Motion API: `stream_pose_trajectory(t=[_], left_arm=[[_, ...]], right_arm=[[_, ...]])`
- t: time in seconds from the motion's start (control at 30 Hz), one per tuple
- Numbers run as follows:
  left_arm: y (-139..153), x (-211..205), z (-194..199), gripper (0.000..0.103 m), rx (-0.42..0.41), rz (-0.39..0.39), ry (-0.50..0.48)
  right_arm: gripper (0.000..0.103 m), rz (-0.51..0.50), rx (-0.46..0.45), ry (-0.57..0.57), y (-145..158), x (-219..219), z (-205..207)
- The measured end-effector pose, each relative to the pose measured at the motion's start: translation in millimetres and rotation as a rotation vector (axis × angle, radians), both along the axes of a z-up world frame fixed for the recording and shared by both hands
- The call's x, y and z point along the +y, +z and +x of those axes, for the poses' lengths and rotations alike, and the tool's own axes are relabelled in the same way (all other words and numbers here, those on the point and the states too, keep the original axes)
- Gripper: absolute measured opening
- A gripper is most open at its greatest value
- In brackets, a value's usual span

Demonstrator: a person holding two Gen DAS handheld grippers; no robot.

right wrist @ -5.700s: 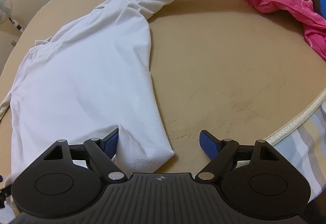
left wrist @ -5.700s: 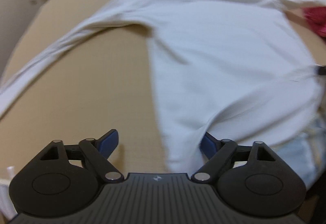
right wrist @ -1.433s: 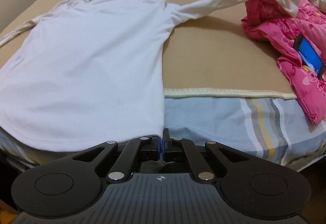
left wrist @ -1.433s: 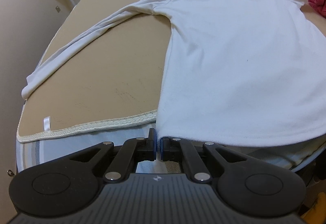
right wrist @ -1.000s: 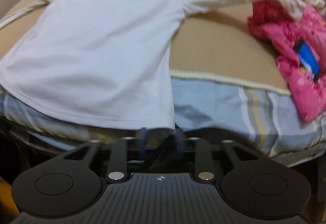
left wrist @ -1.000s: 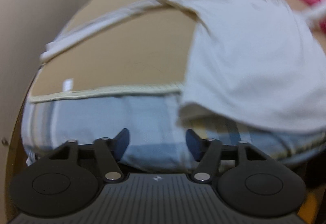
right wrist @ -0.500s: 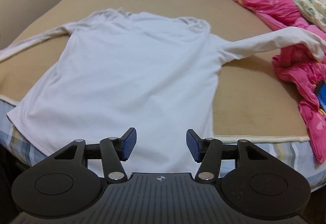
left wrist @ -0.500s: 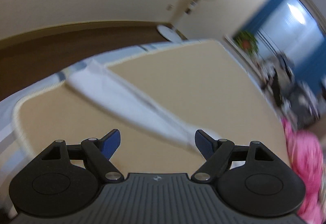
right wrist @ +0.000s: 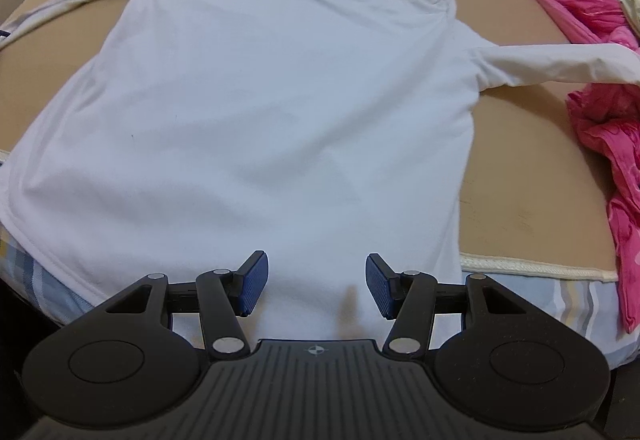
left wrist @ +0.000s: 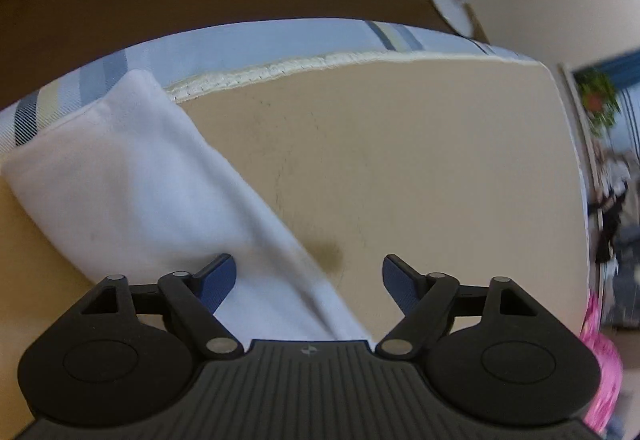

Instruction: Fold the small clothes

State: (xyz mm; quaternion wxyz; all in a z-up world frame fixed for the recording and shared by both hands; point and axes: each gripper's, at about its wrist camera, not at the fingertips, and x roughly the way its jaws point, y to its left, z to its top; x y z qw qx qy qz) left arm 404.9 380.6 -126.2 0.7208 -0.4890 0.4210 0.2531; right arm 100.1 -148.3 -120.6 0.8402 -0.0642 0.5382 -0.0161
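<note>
Left gripper (left wrist: 308,276) spread over sleeve cuff (left wrist: 120,168) at mat edge (left wrist: 304,64), right gripper (right wrist: 316,282) spread above shirt hem (right wrist: 60,260)

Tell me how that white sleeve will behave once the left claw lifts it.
The sleeve lies limp and flat, so it will probably droop from the left claw. It looks thin and light. The shirt body will likely drag behind it.

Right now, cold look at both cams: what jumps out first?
A white long-sleeved shirt lies spread flat across the tan bed, filling the right wrist view. Bright pink bedding is bunched along its right edge. In the left wrist view, the open left gripper hovers over a sleeve near the bed's edge.
</note>
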Motion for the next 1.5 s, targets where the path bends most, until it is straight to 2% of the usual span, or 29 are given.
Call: stream_pose_trajectory(t=[0.03, 0.1, 0.13, 0.17, 0.2, 0.3, 0.4, 0.5, 0.6, 0.67, 0.77, 0.83, 0.9, 0.93, 0.97, 1.0, 1.03, 1.07, 1.1, 1.17, 1.27, 1.37, 1.43, 1.5], left_arm=[[0, 1, 5, 0.084, 0.027, -0.008, 0.014], [2, 1, 12, 0.075, 0.081, 0.005, 0.048], [2, 1, 11, 0.055, 0.109, 0.029, 0.061], [3, -1, 11, 0.016, 0.140, 0.074, 0.071], [3, -4, 8, 0.005, 0.150, 0.112, 0.061], [1, -4, -21, 0.003, 0.034, 0.147, -0.015], [22, -7, -55, 0.003, -0.135, 0.193, -0.038], [74, -14, -64, 0.003, -0.306, 0.302, -0.080], [136, -32, -48, 0.003, -0.478, 0.343, -0.124], [182, -69, -30, 0.003, -0.574, 0.406, -0.200], [237, -161, -14, 0.003, -0.724, 0.477, -0.383], [254, -240, -10, 0.003, -0.807, 0.495, -0.544], [249, -326, -15, 0.004, -0.854, 0.484, -0.742], [235, -369, -18, 0.007, -0.847, 0.466, -0.845], [218, -404, -21, 0.026, -0.831, 0.467, -0.940], [192, -438, -23, 0.046, -0.784, 0.511, -1.044], [166, -463, -24, 0.084, -0.680, 0.573, -1.099], [137, -476, -28, 0.088, -0.580, 0.624, -1.111], [116, -476, -35, 0.087, -0.546, 0.628, -1.116], [85, -454, -44, 0.087, -0.470, 0.572, -1.106], [69, -393, -63, 0.087, -0.434, 0.514, -0.967], [63, -345, -53, 0.087, -0.359, 0.579, -0.863], [60, -330, -39, 0.087, -0.325, 0.604, -0.890], [55, -341, -27, 0.087, -0.299, 0.642, -0.967]], right_arm=[[0.056, 0.000, 0.006, 0.002, -2, 1, 3], [0.056, 0.004, 0.016, 0.010, -5, 3, 8], [0.056, 0.005, 0.017, 0.015, -6, 4, 10], [0.056, 0.005, 0.014, 0.019, -6, 6, 12], [0.056, 0.005, 0.007, 0.023, -5, 7, 13], [0.056, 0.012, -0.017, 0.039, -1, 9, 13], [0.056, 0.030, -0.025, 0.041, 2, 7, 9], [0.056, 0.027, -0.021, 0.031, 0, 3, 7], [0.056, 0.050, -0.022, 0.003, 0, 0, 4], [0.056, 0.079, -0.040, -0.001, 2, -2, 1], [0.056, 0.091, -0.068, 0.004, 2, -7, -6], [0.056, 0.093, -0.078, -0.007, 0, -16, -9], [0.056, 0.104, -0.076, -0.044, -6, -30, -12], [0.056, 0.109, -0.071, -0.067, -9, -37, -13], [0.056, 0.117, -0.065, -0.094, -12, -46, -14], [0.056, 0.128, -0.064, -0.112, -14, -54, -14], [0.056, 0.139, -0.069, -0.132, -14, -63, -14], [0.056, 0.145, -0.077, -0.147, -14, -70, -15], [0.056, 0.150, -0.088, -0.158, -13, -78, -15], [0.056, 0.150, -0.111, -0.174, -12, -94, -13], [0.056, 0.150, -0.141, -0.194, -16, -116, 4], [0.056, 0.251, -0.230, -0.216, -9, -135, 40], [0.056, 0.335, -0.308, -0.244, -2, -147, 74], [0.056, 0.404, -0.369, -0.279, 1, -156, 115]])
